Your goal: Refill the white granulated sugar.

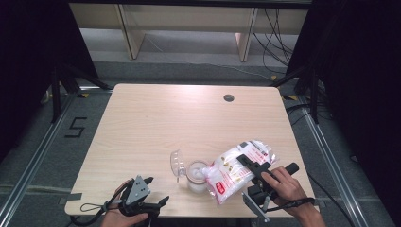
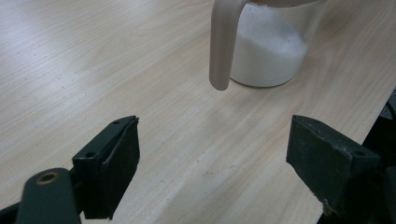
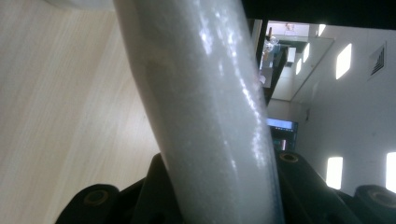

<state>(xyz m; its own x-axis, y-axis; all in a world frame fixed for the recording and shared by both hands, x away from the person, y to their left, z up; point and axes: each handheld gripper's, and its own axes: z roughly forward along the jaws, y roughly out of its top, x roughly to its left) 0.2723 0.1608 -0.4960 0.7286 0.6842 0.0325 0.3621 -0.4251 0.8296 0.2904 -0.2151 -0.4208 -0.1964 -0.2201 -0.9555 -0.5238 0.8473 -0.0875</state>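
Biggest risk here imo is the pour going sideways: the bag (image 1: 239, 170) is soft and floppy, so if the right claw (image 1: 253, 166) tips it too fast or the mouth slides off the rim, the white grains dump onto the tabletop (image 1: 165, 123) instead of into the jar (image 1: 196, 176). Nothing's steadying that jar either, since the left claw (image 1: 153, 201) sits released with nothing between its jaws, down at about 7 o'clock from the jar, so a nudge from the bag could shove or topple it. The right claw is clenched on the bag, coming in from 4 o'clock. Looks-wise the bag is clear plastic with red print, tilted with its low end at the jar's mouth, stuffed with white granular stuff. The jar is clear, partly filled already, with its hinged lid (image 1: 178, 163) flipped open toward 10 o'clock, near the front edge of the tabletop
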